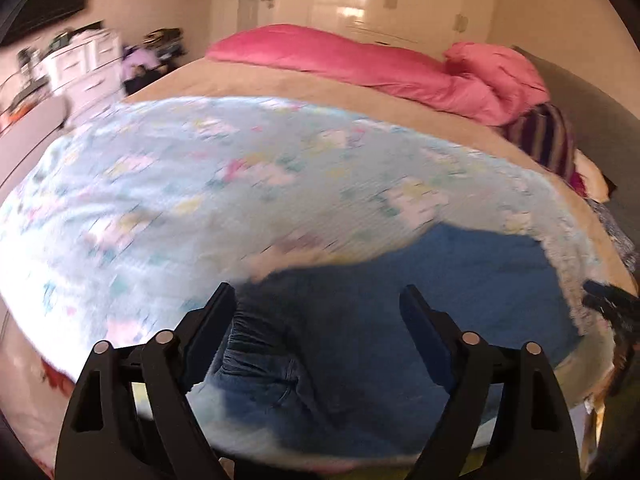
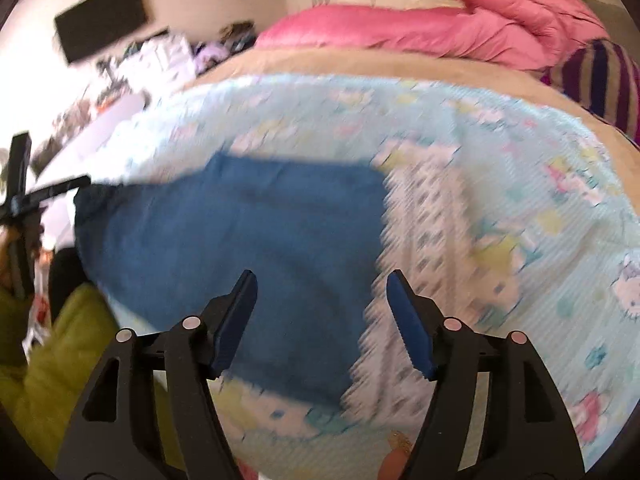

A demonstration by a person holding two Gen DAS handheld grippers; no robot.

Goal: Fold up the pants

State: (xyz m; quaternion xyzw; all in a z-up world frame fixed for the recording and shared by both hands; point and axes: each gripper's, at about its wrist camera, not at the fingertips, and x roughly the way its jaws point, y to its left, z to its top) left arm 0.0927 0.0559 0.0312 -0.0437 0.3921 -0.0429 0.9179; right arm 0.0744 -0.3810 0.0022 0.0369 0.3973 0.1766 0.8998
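Left wrist view: the left gripper [image 1: 316, 308] hangs wide open above the dark blue denim pants [image 1: 360, 340], spread on a pale blue patterned blanket [image 1: 160, 184]. Right gripper [image 2: 322, 294] is spread too, holding nothing, near the pants' right edge.

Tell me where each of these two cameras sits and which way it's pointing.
Left wrist: on the left gripper, facing across the bed at the pants' waistband end; open jaws show, right gripper at the right edge.
Right wrist: on the right gripper, over the pants' right part; open jaws show.
Shared: pants, patterned blanket, pink duvet.
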